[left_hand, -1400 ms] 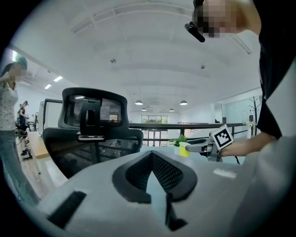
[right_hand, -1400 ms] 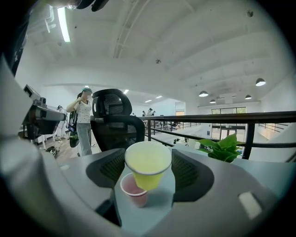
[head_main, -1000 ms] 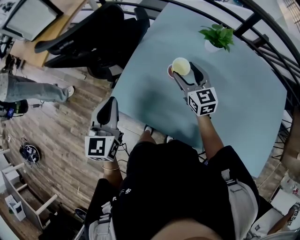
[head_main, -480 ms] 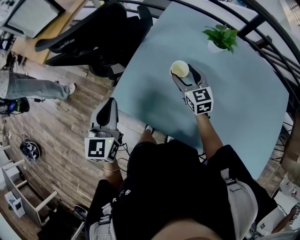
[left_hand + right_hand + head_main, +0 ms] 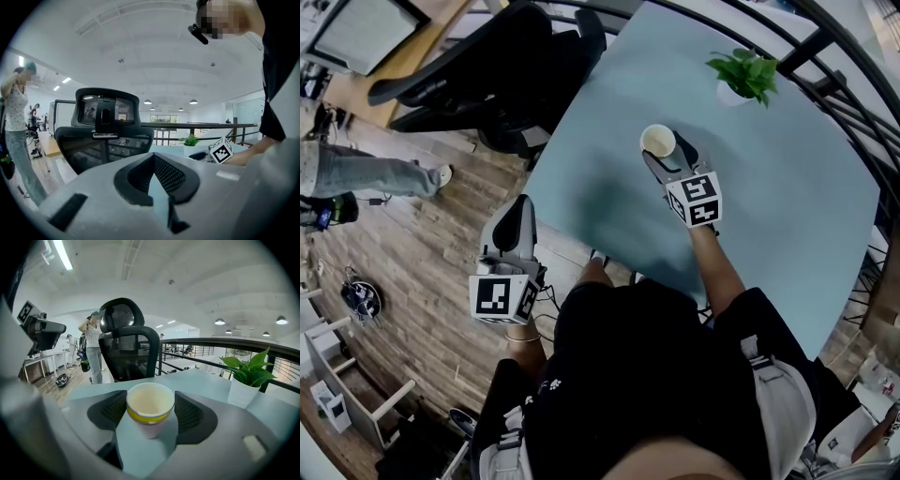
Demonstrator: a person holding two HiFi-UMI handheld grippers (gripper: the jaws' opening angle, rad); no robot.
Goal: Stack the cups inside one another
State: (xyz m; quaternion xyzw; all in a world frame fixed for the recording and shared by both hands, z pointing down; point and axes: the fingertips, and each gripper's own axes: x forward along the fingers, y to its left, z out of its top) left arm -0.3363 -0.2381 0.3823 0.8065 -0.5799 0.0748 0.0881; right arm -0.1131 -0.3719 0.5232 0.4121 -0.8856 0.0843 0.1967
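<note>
With right gripper pinching the cup, left gripper pressed together empty, could topple it if withdrawn before release.

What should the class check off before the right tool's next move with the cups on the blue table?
1. Yellow cup nested in the pale cup beneath: ok, only its yellow band shows above.
2. Stack upright on the table: ok.
3. Right tool released: not ok, both jaws lie against the yellow cup's rim.
4. Potted plant clear of the stack: ok, it stands apart.
5. Left tool empty: ok, jaws together, nothing between them, held off the table's edge.
</note>
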